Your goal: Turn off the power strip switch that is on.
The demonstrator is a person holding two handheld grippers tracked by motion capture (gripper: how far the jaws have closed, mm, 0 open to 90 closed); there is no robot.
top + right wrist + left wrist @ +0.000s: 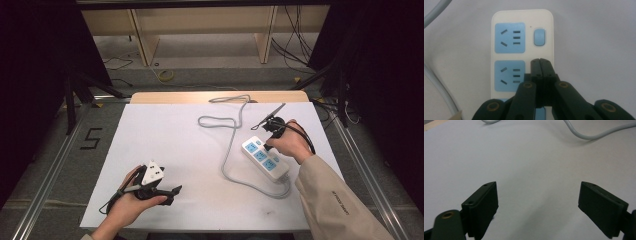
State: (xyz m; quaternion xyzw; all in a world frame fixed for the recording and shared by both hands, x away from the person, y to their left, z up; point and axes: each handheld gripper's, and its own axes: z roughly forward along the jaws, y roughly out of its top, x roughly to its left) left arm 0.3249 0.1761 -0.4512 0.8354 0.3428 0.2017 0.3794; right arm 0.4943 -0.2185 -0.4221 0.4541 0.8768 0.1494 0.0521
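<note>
The white power strip (265, 159) lies near the table's (165, 145) right edge, long axis slanting from the far left toward the near-right corner. The right gripper (540, 61), fingers pressed together, hovers over it with the blue switch (539, 37) just ahead of the tips. The left gripper (537, 200), fingers spread on nothing, rests well apart near the front-left corner

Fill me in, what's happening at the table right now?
A person works with a gripper in each hand. The right gripper has its jaws shut with nothing between them, its tip over the power strip just short of the blue switch. The left gripper waits open over bare table at the near left, holding nothing. The strip's grey cord loops across the table toward the far edge.
</note>
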